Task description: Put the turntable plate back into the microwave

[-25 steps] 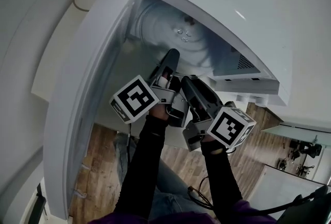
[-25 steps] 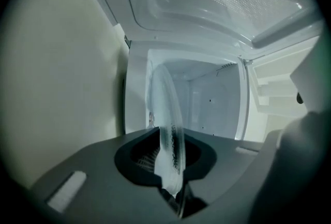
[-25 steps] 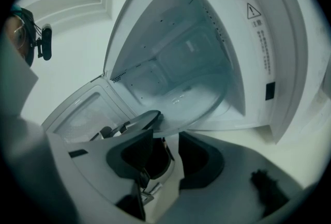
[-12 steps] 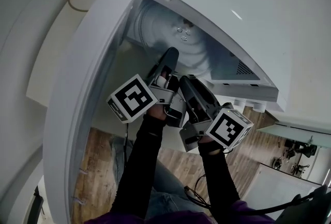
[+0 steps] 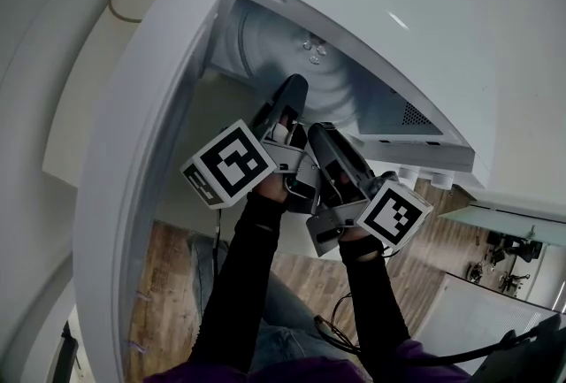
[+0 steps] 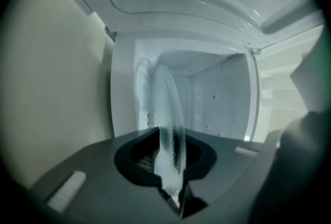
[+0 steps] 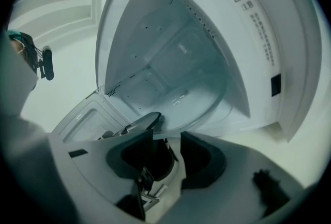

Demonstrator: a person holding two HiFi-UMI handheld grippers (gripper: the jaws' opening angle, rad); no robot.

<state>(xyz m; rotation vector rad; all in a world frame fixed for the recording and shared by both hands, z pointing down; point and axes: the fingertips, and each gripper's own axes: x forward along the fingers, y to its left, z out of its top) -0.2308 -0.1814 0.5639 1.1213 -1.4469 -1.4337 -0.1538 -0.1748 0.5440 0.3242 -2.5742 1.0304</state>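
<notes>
Left tongs: clamped on the near rim of the plate.
Right tongs: jaws apart, empty, just beside the left tongs.
Plate: ahead of both tongs, mostly inside the microwave; whether it is seated cannot be told.
Door: open, on the left tongs' side.
Handling: clear glass, likely heavy, stiff, slippery and breakable; best gripped at the rim, with a second rim hold by the right tongs.
</notes>
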